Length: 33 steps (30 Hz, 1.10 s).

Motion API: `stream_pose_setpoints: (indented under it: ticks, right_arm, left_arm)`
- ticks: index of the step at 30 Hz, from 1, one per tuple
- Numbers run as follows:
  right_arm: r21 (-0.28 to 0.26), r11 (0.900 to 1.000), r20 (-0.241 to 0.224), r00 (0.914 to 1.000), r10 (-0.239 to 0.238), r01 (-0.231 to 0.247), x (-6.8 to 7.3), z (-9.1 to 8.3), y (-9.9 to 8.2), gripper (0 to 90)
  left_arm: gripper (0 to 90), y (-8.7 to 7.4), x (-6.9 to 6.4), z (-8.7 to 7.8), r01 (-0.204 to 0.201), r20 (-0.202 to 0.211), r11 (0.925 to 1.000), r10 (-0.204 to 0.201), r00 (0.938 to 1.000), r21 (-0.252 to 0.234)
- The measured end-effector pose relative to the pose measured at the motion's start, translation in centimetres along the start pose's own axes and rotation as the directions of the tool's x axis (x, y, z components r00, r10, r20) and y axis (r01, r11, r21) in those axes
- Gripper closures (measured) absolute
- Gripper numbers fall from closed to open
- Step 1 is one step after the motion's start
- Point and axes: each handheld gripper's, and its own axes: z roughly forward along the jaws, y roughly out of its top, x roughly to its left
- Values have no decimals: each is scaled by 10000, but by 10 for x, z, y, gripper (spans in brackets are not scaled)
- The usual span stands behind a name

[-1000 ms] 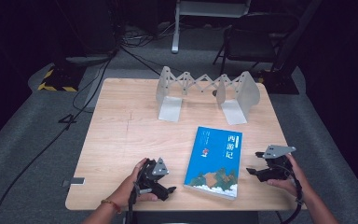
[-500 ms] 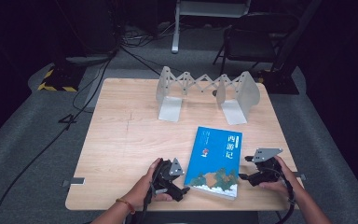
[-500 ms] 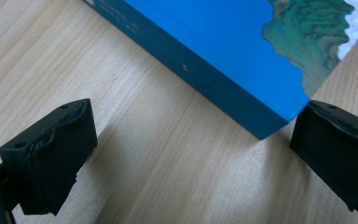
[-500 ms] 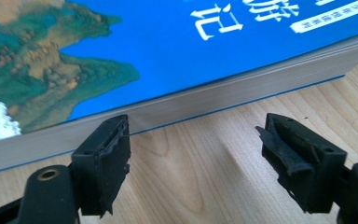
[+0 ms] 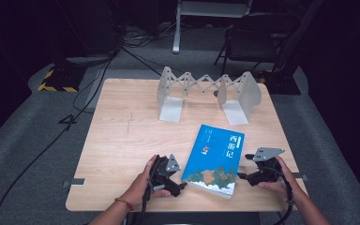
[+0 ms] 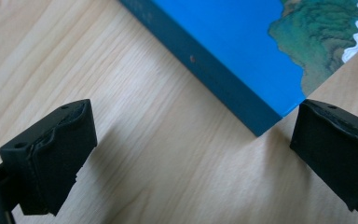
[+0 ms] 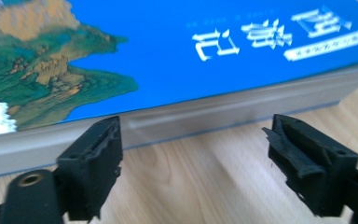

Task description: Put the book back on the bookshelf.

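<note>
We hold the left gripper (image 5: 180,186) and right gripper (image 5: 242,176) with jaws apart on either side of the blue book (image 5: 215,159), the right's having just widened; its view shows page edges, the left's the spine corner. Beyond stands the metal rack (image 5: 206,91).

A light wooden rectangular table (image 5: 122,140) was seen. A blue paperback book (image 5: 218,154) was laid flat at five o'clock; a grey metal accordion bookend rack (image 5: 206,91) was stood at twelve o'clock.

A pale wooden bench (image 5: 122,140) stood on grey carpet (image 5: 33,154); behind it, a dark chair (image 5: 258,37), cables (image 5: 136,42) and deep shadow
</note>
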Motion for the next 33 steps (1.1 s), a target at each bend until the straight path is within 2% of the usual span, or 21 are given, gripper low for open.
stream_pose_setpoints:
  ticks: [3, 9, 18, 28, 33]
  right_arm:
    - [-207, 9997, -48, 9999, 143, -144, 1, -1, 5, 173]
    - [392, 9992, -80, 9999, -92, 95, 4, 6, -2, 231]
    - [756, 9966, -219, 9993, -300, 316, 6, 11, -3, 239]
    - [469, 9985, -201, 9995, -263, 272, 6, 6, 0, 227]
    - [445, 9988, -368, 9992, -182, 198, 4, 5, 0, 246]
  left_arm:
    - [6, -1, 2, 0, 34, -18, 10000, -34, 10000, -37]
    - [7, -1, 2, -1, 48, -60, 10000, -48, 10000, -49]
    - [7, -2, 2, -1, 81, -56, 10000, -81, 10000, -19]
    - [7, -2, 2, -1, 88, -65, 10000, -88, 9999, -37]
    - [7, -2, 2, -1, 92, -69, 10000, -92, 9999, -37]
